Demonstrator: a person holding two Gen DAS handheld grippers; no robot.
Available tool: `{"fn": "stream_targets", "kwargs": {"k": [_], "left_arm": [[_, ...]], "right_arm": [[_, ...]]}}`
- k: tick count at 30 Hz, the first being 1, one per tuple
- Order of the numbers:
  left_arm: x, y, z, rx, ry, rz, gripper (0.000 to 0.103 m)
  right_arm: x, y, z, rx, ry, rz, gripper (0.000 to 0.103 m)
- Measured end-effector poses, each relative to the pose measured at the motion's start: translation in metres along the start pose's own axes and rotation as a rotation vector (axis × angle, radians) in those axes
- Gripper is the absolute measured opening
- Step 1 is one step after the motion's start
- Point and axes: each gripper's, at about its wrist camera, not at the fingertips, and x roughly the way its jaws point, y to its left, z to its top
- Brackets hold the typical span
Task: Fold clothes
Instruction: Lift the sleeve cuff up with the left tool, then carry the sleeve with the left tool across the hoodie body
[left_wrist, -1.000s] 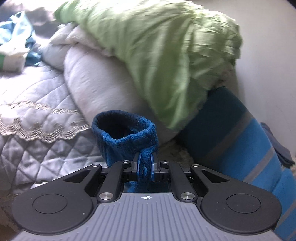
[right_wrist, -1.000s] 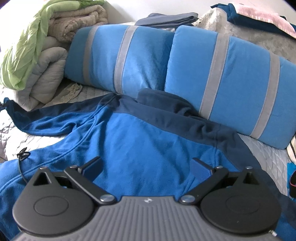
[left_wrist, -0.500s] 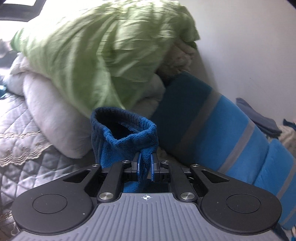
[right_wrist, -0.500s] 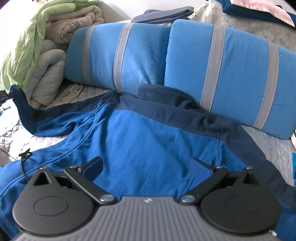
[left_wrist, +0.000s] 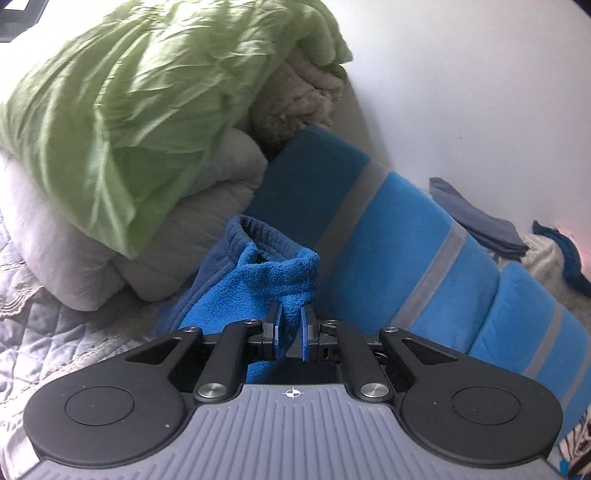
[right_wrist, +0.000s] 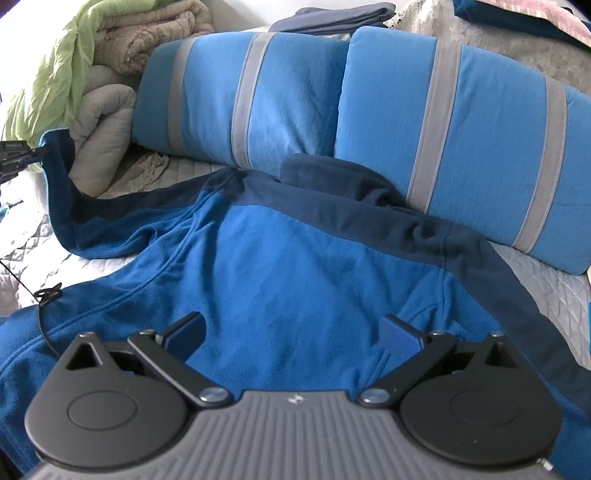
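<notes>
As the left gripper (left_wrist: 289, 325), clamped on the fleece cuff (left_wrist: 275, 254), has swung the sleeve (right_wrist: 64, 192) up off the bedspread (right_wrist: 22, 254) toward the pillows (right_wrist: 369, 110), the sleeve fold looks underway; right gripper (right_wrist: 291, 332) hangs open above the jacket body (right_wrist: 280, 266).

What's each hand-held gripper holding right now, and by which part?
The left hand-held gripper is pinched shut on the blue fleece jacket at its sleeve cuff. The right hand-held gripper stands open over the jacket, holding nothing.

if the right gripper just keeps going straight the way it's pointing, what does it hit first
Most likely the blue fleece jacket spread on the bed: the open right gripper points down at its back panel, with nothing else visible between. Depth is hard to judge.
</notes>
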Motion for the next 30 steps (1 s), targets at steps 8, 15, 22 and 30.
{"fn": "stream_targets", "kwargs": {"k": [8,15,22,30], "left_arm": [[0.012,-0.030,-0.004,0.055,0.029,-0.035,0.010],[0.017,-0.069,-0.004,0.126,0.047,-0.081,0.010],[0.021,-0.108,-0.006,0.188,0.068,-0.132,0.010],[0.022,-0.146,-0.019,0.265,0.110,-0.193,0.010]], "right_arm": [[0.009,-0.001,0.001,0.013,0.011,0.002,0.103],[0.012,0.002,0.000,0.009,0.015,0.007,0.103],[0.012,0.002,-0.001,0.009,0.018,0.012,0.103],[0.011,0.000,-0.002,0.007,0.020,0.019,0.103]]}}
